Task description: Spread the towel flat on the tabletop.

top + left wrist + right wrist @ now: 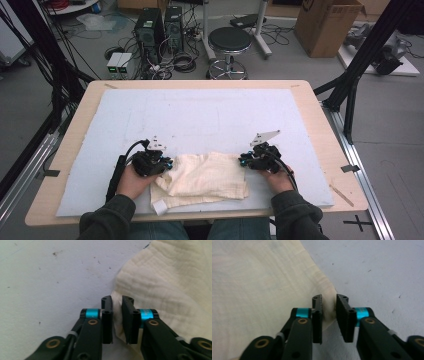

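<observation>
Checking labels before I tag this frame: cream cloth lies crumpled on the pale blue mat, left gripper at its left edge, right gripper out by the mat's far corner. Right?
Not quite: the right gripper is at the cream cloth's right edge, as the high view shows. The rest holds: the cloth lies crumpled on the pale blue mat, with the left gripper at its left edge.

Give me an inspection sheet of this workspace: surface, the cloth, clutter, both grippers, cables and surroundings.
Surface: pale blue mat with small dark specks, on a light wooden table.
Job's things: cream crinkled cloth, rumpled and partly folded, at the mat's near edge between the hands.
Clutter: nothing seen on the mat besides the cloth.
Grippers: left gripper straddles a cloth edge; right gripper straddles a cloth corner; on both, narrow gaps show beside the fabric, so no firm pinch is seen.
Cables: black cable trails along the left forearm; loose wires on the floor.
Surroundings: black round stool, two computer towers, cardboard box.
</observation>
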`<state>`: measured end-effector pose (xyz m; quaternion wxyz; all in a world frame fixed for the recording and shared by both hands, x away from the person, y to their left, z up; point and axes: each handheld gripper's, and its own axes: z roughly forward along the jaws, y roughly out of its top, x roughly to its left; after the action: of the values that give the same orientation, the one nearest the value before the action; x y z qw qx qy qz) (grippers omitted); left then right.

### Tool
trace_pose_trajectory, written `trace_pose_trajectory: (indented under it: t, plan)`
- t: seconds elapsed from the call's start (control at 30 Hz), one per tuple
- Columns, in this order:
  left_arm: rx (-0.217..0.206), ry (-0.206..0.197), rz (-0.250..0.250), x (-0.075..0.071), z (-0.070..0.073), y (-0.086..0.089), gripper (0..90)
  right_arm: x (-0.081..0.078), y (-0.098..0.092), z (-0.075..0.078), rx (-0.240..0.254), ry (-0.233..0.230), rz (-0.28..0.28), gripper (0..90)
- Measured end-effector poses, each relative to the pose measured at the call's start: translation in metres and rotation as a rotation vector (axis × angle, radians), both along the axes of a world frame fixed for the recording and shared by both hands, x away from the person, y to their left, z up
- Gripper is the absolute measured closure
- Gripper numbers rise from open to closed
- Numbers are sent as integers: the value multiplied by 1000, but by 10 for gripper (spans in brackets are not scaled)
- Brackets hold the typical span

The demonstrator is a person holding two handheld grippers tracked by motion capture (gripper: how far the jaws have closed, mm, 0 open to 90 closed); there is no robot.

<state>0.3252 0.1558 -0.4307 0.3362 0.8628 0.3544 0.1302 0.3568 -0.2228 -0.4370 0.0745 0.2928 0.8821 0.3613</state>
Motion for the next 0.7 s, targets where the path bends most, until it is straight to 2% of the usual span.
trace_pose_trajectory:
  t: [0.1, 0.13, 0.27, 0.47, 0.57, 0.63, 0.7]
  plan:
    - [0, -11, 0, 0, 0, 0, 846, 0, 1, 0, 1, -2, 20, 833]
    - [2, -27, 6, -1, 1, 1, 849, 0, 1, 0, 0, -4, 26, 835]
    - [-55, -72, 41, -1, 9, 8, 855, -2, 1, 4, 5, -29, 26, 841]
    - [-104, -105, 77, 2, 18, 16, 858, -3, 1, 18, 40, -71, 36, 844]
    - [-124, -131, 98, 8, 24, 19, 858, -2, 3, 28, 48, -105, 40, 844]
    - [-114, -133, 107, 14, 28, 20, 857, 1, 4, 34, 38, -114, 42, 845]
    - [-133, -154, 124, 25, 33, 20, 857, 8, 4, 40, 33, -121, 35, 846]
